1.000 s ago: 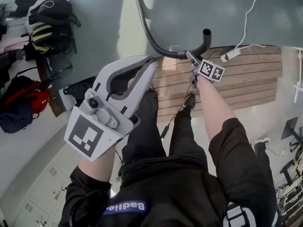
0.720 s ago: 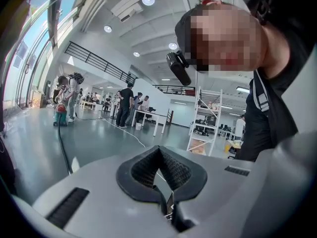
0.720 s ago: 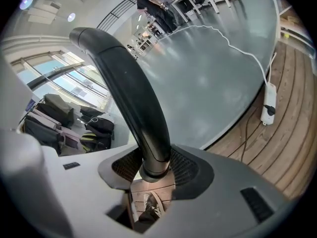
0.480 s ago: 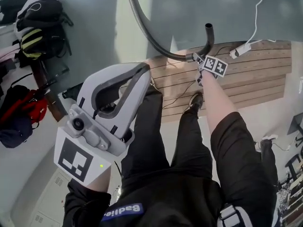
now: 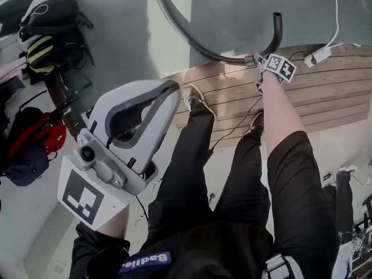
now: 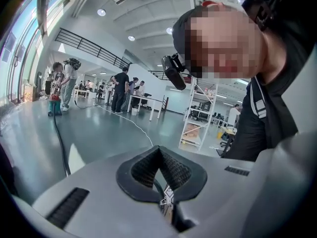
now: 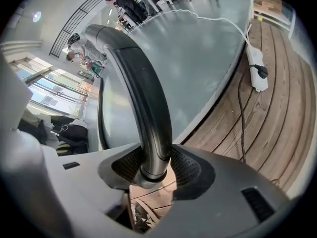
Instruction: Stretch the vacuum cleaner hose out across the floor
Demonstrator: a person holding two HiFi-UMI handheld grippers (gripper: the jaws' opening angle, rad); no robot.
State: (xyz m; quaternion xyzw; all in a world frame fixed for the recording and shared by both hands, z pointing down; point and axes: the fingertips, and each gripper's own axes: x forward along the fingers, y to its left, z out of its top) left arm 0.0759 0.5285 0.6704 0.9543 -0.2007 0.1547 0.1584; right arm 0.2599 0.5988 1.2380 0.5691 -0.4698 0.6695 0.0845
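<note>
Vacuum hose point(image 5: 186, 34) held at its curved black end pipe point(image 7: 143, 98) by the right tool point(image 7: 151, 170).
The hose runs over the grey floor point(image 5: 232, 10) to the edge of the wooden decking point(image 5: 314, 92), where the right tool's jaws clench the pipe's base. The left tool point(image 6: 159, 150), well apart from the hose, is pinched closed on nothing. A power strip point(image 7: 257, 68) lies on the decking.

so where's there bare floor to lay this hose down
Widest bare patch: the grey floor beyond the deck, between the hose and the power strip. The floor between hose and bags is free too. Crowded: the bags at the left, and the deck's far edge round the strip.
</note>
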